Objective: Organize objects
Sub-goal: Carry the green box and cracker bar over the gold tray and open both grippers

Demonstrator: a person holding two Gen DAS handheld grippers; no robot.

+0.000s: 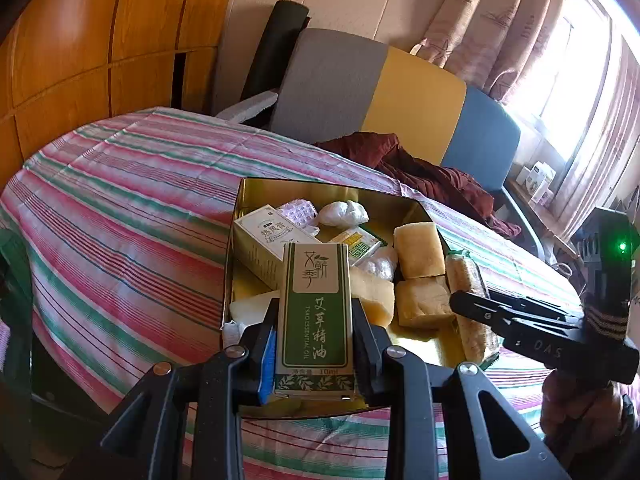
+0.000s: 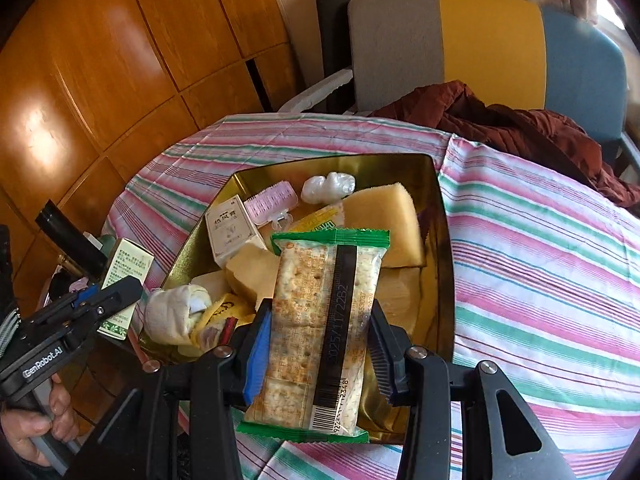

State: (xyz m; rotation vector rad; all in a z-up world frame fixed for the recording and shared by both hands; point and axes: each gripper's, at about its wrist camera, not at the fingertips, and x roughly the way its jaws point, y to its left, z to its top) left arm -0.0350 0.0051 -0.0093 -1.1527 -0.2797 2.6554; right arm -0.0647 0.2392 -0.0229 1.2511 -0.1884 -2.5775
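A gold tin (image 1: 236, 216) (image 2: 442, 240) sits on the striped tablecloth and holds yellow sponge blocks (image 1: 420, 250) (image 2: 384, 220), small boxes, a pink pill blister and white wads. My left gripper (image 1: 314, 336) is shut on a green-and-white essential oil box (image 1: 314, 312), held over the tin's near edge; the box also shows in the right wrist view (image 2: 124, 280). My right gripper (image 2: 318, 340) is shut on a cracker packet (image 2: 320, 332) with green ends, held over the tin's near side; the packet shows in the left wrist view (image 1: 468, 304).
The round table carries a pink, green and white striped cloth (image 1: 120, 208) (image 2: 540, 260). A grey, yellow and blue sofa (image 1: 380, 92) with a dark red garment (image 2: 520, 128) stands behind it. Wood wall panels (image 2: 100, 60) are at the left.
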